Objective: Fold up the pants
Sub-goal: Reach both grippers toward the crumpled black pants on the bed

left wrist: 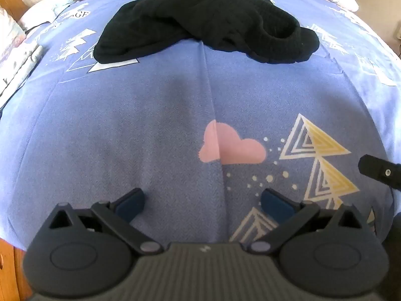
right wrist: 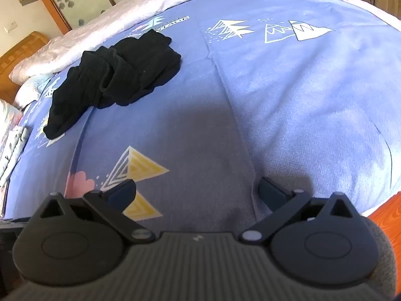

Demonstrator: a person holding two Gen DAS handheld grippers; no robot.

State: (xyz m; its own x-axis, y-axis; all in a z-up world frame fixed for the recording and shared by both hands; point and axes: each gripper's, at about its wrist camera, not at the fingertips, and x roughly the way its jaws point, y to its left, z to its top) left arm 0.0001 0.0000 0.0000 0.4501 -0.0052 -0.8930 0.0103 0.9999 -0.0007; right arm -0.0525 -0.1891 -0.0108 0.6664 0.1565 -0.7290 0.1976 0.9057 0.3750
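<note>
Pants: black, crumpled in 1 loose heap on the far part of the blue bedspread; not laid flat, no fold yet made.
Long axis of heap: across the left wrist view, running left to right; in the right wrist view it slants from lower left to upper right.
Left gripper: fingers spread wide apart, holding nothing, low over bare bedspread near the bed's front edge.
Right gripper: fingers likewise apart and empty, above the shaded cloth.
Direction to pants, left: straight ahead, well apart from the fingertips.
Direction to pants, right: ahead and off to the left, also well apart.
Nearer tool: judged the left, which faces the heap squarely.
Step judged: approach; both grippers must reach forward to seize and spread the heap.
</note>
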